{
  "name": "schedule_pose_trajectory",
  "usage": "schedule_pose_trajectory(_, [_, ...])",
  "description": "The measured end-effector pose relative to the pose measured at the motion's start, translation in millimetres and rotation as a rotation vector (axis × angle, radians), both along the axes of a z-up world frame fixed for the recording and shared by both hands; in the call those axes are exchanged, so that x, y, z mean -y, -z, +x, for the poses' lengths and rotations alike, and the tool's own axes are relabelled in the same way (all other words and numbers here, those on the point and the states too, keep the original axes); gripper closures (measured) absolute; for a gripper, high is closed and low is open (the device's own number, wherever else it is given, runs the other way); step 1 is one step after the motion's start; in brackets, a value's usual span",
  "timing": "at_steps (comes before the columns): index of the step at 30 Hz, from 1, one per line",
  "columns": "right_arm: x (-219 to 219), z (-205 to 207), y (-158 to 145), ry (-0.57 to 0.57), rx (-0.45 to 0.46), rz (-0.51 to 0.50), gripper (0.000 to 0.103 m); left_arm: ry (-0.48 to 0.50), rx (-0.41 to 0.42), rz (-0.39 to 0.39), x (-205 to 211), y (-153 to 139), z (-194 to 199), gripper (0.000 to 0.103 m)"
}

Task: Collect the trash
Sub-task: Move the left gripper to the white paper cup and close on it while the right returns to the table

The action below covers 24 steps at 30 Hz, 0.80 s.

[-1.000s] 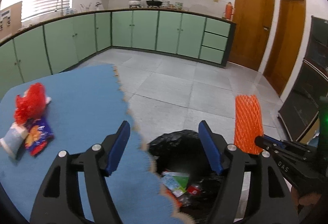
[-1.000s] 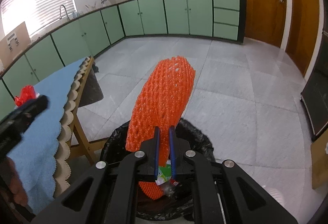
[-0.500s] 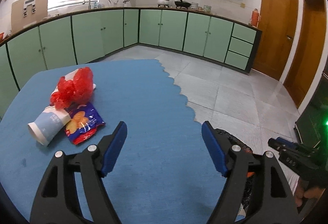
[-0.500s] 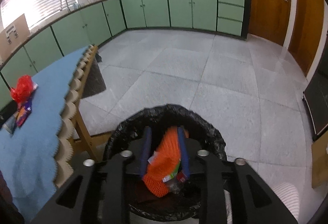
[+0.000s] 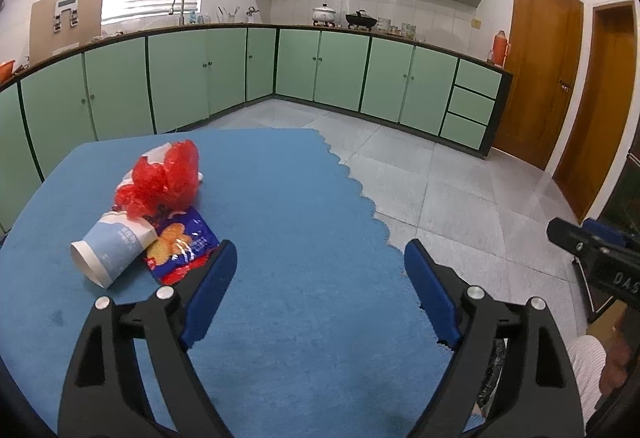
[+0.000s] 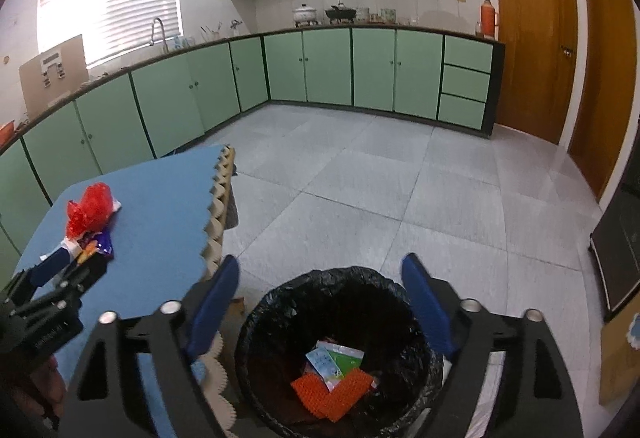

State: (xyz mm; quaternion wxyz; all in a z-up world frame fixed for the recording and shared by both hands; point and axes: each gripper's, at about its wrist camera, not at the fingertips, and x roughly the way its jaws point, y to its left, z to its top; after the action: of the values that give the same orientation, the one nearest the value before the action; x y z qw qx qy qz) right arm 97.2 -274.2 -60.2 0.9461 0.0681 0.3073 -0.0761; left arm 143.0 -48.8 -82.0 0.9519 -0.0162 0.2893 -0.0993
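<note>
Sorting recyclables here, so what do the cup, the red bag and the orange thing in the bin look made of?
Cup: likely paper, matte, rolled white rim. Red bag: thin plastic film, glossy, crumpled. Orange thing in the bin: apparently foam netting, open mesh.

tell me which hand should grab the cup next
Left. The left hand-held gripper faces the table with the cup just ahead, its jaws opening and nothing between them. The right hand-held gripper hangs over the bin, jaws opening, empty.
</note>
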Motion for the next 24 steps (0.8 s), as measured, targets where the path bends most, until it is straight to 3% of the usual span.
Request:
schedule_pose_trajectory(2, [-5, 0, -3, -0.006, 0.008, -0.003, 0.005, -0.007, 0.006, -0.001, -5, -2, -1, 0.018])
schedule_pose_trajectory(14, [-56, 16, -7, -0.102, 0.036, 0.004, 0.006, -0.170, 0.045, 0.067, -79, -8, -3, 0.014])
schedule_pose_trajectory(18, [-82, 23, -4, -0.145, 0.036, 0.003, 0.006, -0.227, 0.023, 0.091, -114, -1, 10, 0.014])
schedule_pose_trajectory(24, [-111, 34, 2, -0.202, 0.018, -0.005, 0.006, -0.214, -0.046, 0.060, -147, 15, 36, 0.014])
